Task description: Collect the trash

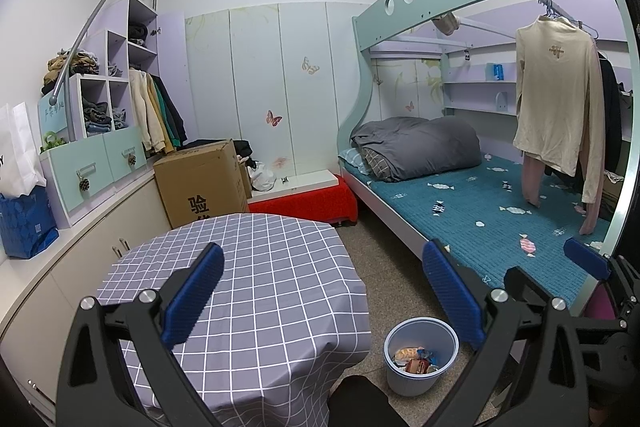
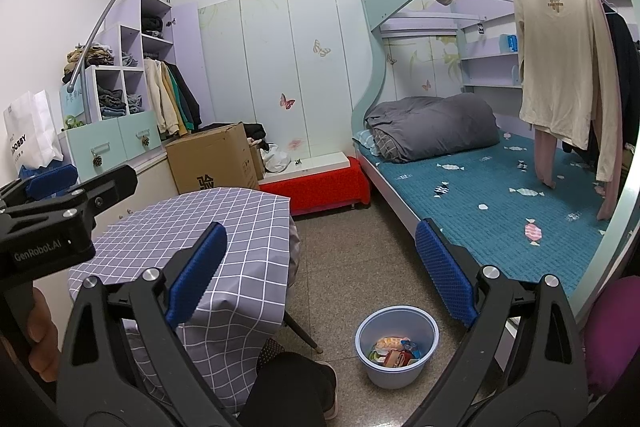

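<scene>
Looking down past both tools, nothing's being held right now: the left gripper [image 1: 324,291] has its blue pads spread wide with only air between them, and the right gripper [image 2: 320,271] is spread just the same. Nearest thing that matters is the blue bin [image 2: 396,347] on the speckled floor at about 6 o'clock in the right view, just right of the person's dark trouser leg [image 2: 288,387]. It's already got wrappers [image 2: 394,351] heaped in the bottom (crinkly snack packets by the look, hard to tell exactly). My guess is they're feather-light, soft and a bit slippery, so a pinch on a crumpled edge or fold should hold better than one on a flat face. The bin looks like thin light plastic; the rim is the obvious spot to grab. At 9 o'clock sits the checked tablecloth [image 1: 256,267], and I can't spot any litter on it. Farther back at 2 o'clock is the bed [image 1: 480,211].
</scene>
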